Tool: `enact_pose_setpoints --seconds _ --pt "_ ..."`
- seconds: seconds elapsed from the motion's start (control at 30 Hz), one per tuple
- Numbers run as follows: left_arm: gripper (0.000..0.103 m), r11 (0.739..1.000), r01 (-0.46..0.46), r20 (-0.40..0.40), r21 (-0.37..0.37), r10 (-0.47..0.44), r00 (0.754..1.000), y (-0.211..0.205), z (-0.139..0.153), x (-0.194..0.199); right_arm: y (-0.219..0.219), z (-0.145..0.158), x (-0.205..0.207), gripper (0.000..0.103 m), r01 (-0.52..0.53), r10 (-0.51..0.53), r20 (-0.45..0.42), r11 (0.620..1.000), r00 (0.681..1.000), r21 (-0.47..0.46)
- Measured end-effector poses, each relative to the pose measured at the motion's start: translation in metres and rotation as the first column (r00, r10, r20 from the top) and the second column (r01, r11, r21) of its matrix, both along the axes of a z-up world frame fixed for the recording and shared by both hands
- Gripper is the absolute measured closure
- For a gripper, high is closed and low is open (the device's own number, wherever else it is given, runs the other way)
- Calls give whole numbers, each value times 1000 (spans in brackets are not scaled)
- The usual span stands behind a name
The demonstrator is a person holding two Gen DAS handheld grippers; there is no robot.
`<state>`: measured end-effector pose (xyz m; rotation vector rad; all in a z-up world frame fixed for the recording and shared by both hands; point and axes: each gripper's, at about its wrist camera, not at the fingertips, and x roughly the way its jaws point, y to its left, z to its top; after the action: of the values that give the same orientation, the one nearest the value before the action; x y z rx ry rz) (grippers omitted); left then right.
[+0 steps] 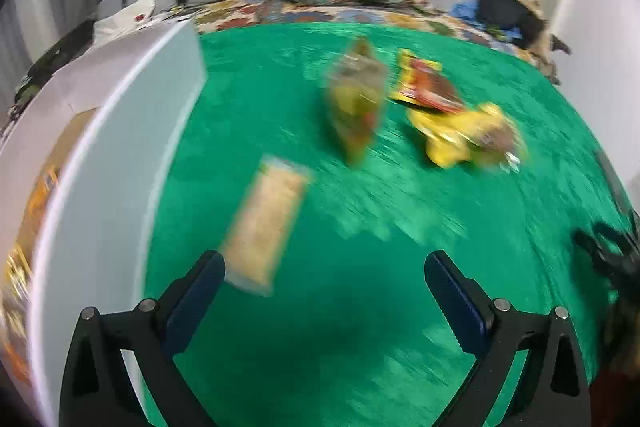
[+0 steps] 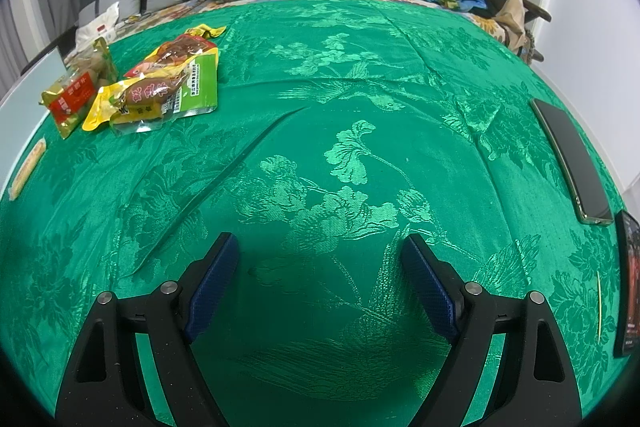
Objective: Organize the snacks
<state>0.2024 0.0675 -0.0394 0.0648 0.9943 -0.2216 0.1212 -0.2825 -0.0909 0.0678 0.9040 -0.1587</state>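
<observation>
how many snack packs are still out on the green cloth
4: a pale bar pack nearest the white box, then a gold-red pack, a yellow pack and a green-edged pack clustered together.

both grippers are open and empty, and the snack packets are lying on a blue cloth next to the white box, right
Not quite: the cloth is green, not blue, as the right wrist view shows clearly. The rest holds: the left gripper and right gripper are both open and empty, and the packets lie on the cloth near the white box.
</observation>
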Motion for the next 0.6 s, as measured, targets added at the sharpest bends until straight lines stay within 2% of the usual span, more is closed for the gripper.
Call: enact_pose_setpoints --seconds 0.07,0.13,0.23,0.3,0.37,0.4,0.43,0.5,0.6 --pt "10 999 4 -59 33 -2 998 6 -12 24 0 0 0 16 0 0 0 1000 1000 0" --pt "21 998 15 -111 64 -8 994 8 -27 40 0 0 0 16 0 0 0 1000 1000 0" --pt "25 997 33 -147 66 -23 989 9 -41 53 0 0 0 16 0 0 0 1000 1000 0" --pt "30 997 31 -138 66 -21 990 9 -45 55 0 0 0 16 0 0 0 1000 1000 0" --pt "42 998 31 -115 63 -24 993 8 -45 52 0 0 0 16 0 0 0 1000 1000 0" --pt "60 998 26 -99 62 -20 995 8 -43 50 0 0 0 16 0 0 0 1000 1000 0" --pt "71 998 26 -97 49 -22 995 8 -42 48 0 0 0 16 0 0 0 1000 1000 0" --pt "75 998 21 -99 55 -16 995 4 -40 43 0 0 0 16 0 0 0 1000 1000 0" --pt "75 997 13 -88 80 -5 996 -6 -41 29 0 0 0 16 0 0 0 1000 1000 0"
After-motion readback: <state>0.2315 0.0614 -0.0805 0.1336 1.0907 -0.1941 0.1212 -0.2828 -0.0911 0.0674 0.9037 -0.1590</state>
